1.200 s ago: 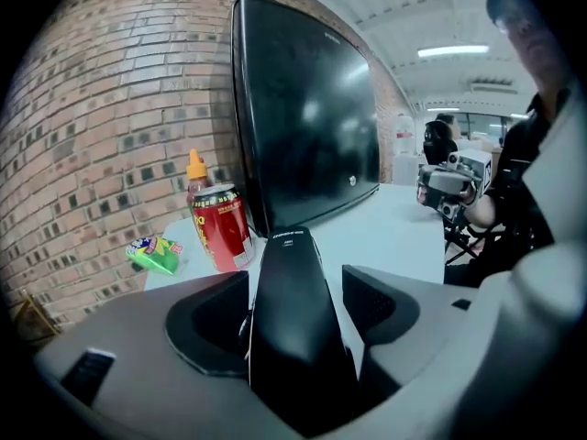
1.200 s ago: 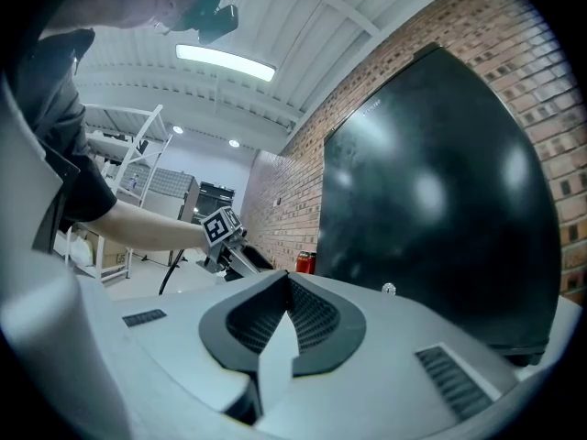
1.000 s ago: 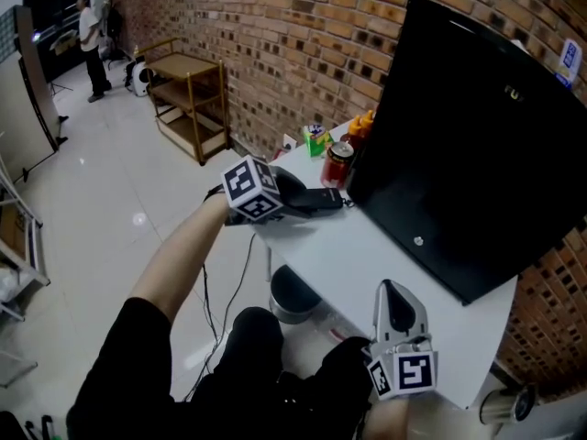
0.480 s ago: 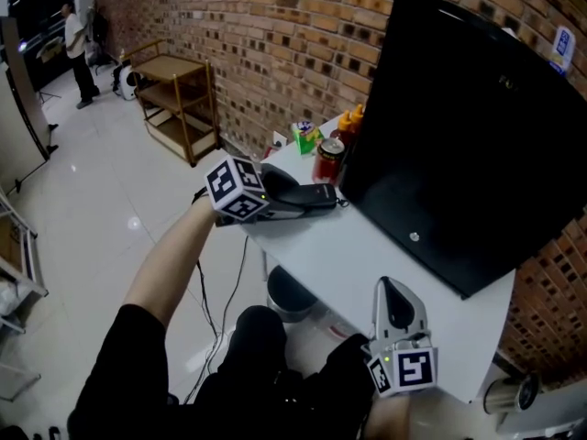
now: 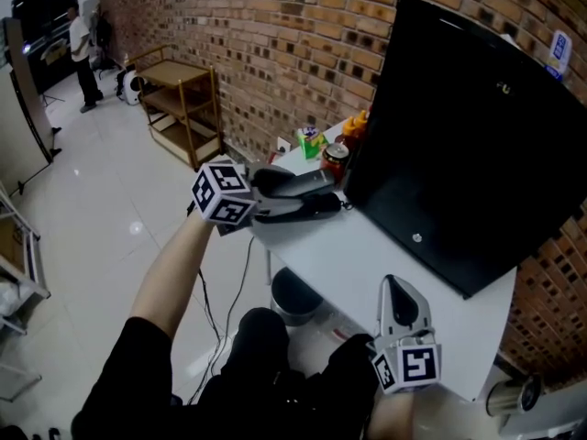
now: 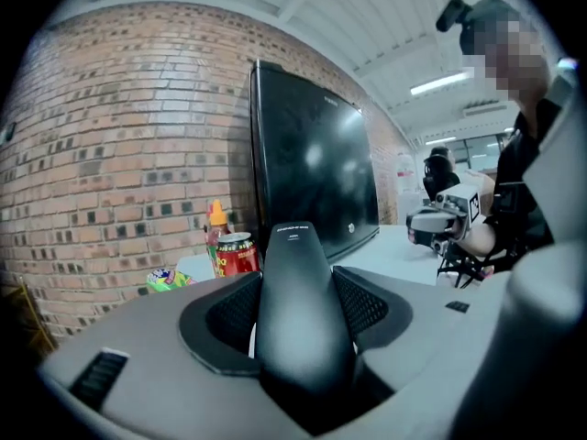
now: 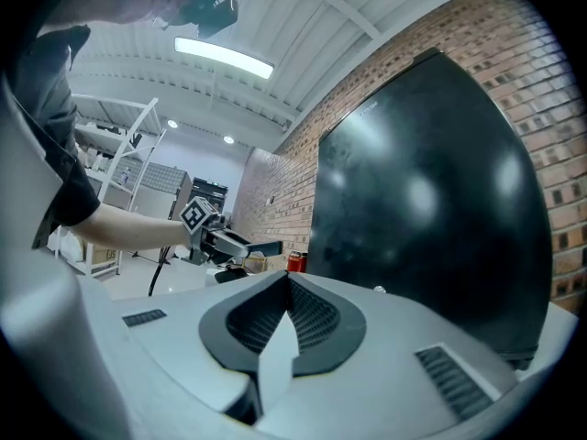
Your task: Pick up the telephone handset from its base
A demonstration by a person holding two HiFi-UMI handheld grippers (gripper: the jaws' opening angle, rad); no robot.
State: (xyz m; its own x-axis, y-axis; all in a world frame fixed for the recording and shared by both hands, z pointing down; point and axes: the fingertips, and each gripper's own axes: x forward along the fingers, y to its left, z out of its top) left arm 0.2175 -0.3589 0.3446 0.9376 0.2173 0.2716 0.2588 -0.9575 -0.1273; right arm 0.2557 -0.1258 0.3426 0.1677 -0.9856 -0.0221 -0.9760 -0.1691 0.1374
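Observation:
The dark grey telephone handset (image 5: 301,182) hangs a little above its black base (image 5: 312,208) at the white table's (image 5: 367,264) far left corner. My left gripper (image 5: 268,193) is shut on the handset's near end. In the left gripper view the handset (image 6: 298,301) fills the gap between the jaws and points toward the monitor. From the right gripper view, the lifted handset (image 7: 261,246) shows far off. My right gripper (image 5: 400,297) rests near the table's front edge, shut, with its jaws (image 7: 286,287) meeting and nothing between them.
A big black monitor (image 5: 459,154) stands against the brick wall on the right. A red can (image 5: 337,159), an orange bottle (image 5: 354,128) and a green packet (image 5: 310,140) crowd the corner behind the base. A wooden shelf cart (image 5: 179,99) stands far left; a bin (image 5: 295,293) sits under the table.
The left gripper has closed on the handset and risen, lifting it off the base and tilting it up. The right gripper has stayed put.

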